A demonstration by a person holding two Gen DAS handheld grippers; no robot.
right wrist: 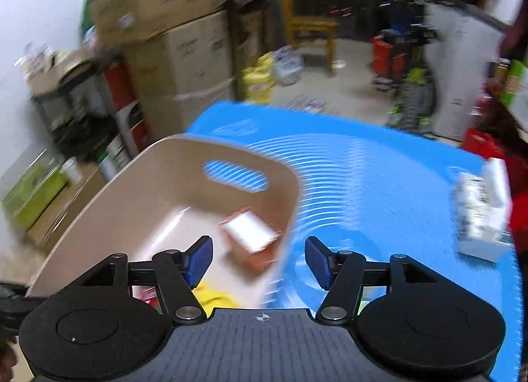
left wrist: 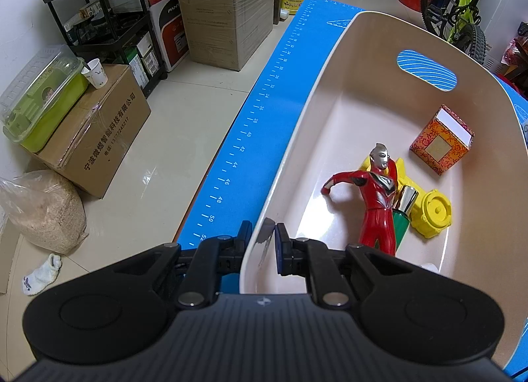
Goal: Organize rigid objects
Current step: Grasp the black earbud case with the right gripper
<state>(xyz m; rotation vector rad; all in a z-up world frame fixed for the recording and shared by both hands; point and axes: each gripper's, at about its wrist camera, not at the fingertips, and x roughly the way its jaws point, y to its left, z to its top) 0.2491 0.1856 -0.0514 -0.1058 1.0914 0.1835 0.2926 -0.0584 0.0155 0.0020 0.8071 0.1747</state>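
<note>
right wrist view motion-blurred, white boxes (right wrist: 481, 213) unreadable, green bottle (left wrist: 401, 223) partly hidden

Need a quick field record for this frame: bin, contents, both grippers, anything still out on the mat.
bin: beige bin with handle cutout, on blue mat
contents: red figure, yellow toy, patterned box, green bottle with silver cap
left gripper: shut on the bin's near wall
right gripper: open, empty, above the bin's right edge
outside bin: white box on the mat, blurred
view quality: right wrist view motion-blurred
</note>
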